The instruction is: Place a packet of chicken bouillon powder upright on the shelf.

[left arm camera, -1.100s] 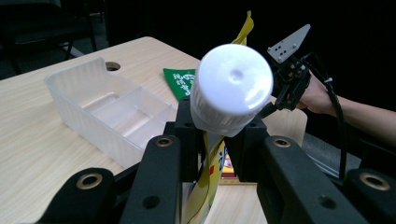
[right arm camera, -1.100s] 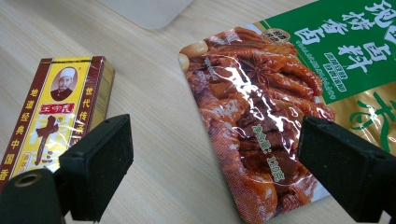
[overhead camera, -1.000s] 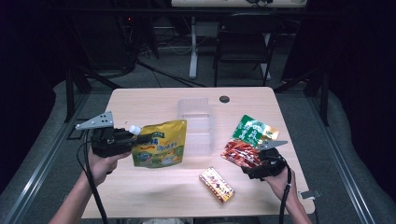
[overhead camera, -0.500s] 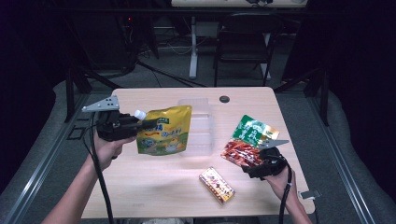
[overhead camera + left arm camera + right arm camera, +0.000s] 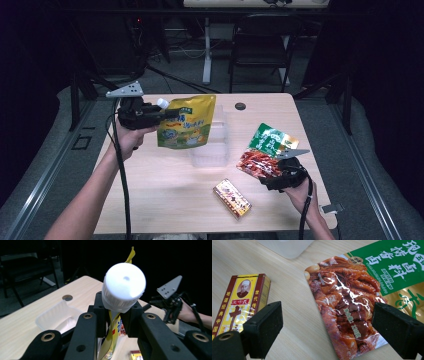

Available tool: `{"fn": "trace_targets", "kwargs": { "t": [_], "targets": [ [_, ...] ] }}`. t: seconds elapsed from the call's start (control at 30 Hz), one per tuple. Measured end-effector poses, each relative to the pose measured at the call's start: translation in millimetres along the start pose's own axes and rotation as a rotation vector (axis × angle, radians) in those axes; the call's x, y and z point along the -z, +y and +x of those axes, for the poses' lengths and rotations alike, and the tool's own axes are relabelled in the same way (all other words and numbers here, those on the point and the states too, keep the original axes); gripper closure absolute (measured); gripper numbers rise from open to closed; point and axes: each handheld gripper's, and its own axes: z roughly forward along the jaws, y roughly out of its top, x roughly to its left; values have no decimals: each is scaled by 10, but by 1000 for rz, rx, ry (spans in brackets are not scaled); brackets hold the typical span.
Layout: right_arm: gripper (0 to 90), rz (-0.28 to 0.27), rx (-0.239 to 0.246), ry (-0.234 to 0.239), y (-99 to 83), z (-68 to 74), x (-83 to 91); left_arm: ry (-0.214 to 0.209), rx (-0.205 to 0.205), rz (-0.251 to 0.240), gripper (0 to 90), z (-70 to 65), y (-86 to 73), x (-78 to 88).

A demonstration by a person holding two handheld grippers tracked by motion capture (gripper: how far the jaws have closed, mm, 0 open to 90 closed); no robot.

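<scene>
Dark surroundings ring a pale wooden tabletop (image 5: 165,185); in the high view a black chair (image 5: 260,45) and a white table leg stand in the gloom at the upper middle of the frame.

At the left of the high view, the left tool (image 5: 167,113) is held up off the tabletop by a bare forearm that comes in from the lower left. Its jaws are clamped on the neck of a yellow spouted pouch (image 5: 187,122), just under the pouch's white screw cap (image 5: 162,103). The pouch hangs clear of the wood, its body to the right of the tool and over the near left edge of a clear plastic container (image 5: 212,147) that sits at the middle of the tabletop. In the left gripper view the white cap (image 5: 124,287) sits at the upper middle, above the two black jaws that pinch the yellow film below it, and the container (image 5: 58,316) lies at the lower left.

At the lower right of the high view, the right tool (image 5: 274,167) rests low at the tabletop, at the near edge of a red and green sauce packet (image 5: 267,150) that lies flat. In the right gripper view its jaws stand wide apart, the packet (image 5: 352,300) lying between and beyond them, unpinched. A red and gold spice box (image 5: 232,198) lies at the lower middle of the high view, and at the left edge of the right gripper view (image 5: 239,302).
</scene>
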Motion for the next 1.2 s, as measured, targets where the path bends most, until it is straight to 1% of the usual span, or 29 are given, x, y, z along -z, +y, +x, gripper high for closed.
{"fn": "trace_targets", "kwargs": {
  "t": [0.1, 0.13, 0.3, 0.37, 0.43, 0.47, 0.6, 0.8, 0.83, 0.93, 1.1, 1.2],
  "targets": [
    [97, 1, 3, -5, 1, -9, 7, 8, -3, -4, 757, 52, 43, -53],
    [97, -2, 1, 1, 0, -13, 9, 9, -1, -7, 757, 77, 58, -76],
    [98, -6, -6, -8, -3, -23, 9, 21, -4, -22, 757, 150, 117, -168],
    [98, -3, -4, -4, -3, -25, 8, 26, -13, -20, 757, 173, 140, -201],
    [98, -3, -7, 0, -3, -23, 5, 25, -15, -22, 757, 196, 163, -245],
    [98, -2, -5, 2, -2, -25, 4, 29, -23, -22, 757, 204, 174, -266],
    [99, -4, -7, 0, -7, -29, 3, 29, -22, -26, 757, 250, 205, -337],
    [99, 3, -2, -2, -5, -27, 5, 43, -20, -25, 757, 314, 219, -442],
    [99, 2, -3, 4, -5, -26, 2, 43, -17, -27, 757, 328, 220, -458],
    [99, 4, 0, 1, -5, -23, 3, 51, -12, -30, 757, 364, 224, -506],
    [99, 5, -1, 6, -5, -20, 2, 69, -24, -17, 757, 398, 234, -603],
    [99, 4, -1, 4, -4, -19, 1, 70, -18, -20, 758, 413, 225, -654]
  ]
}}
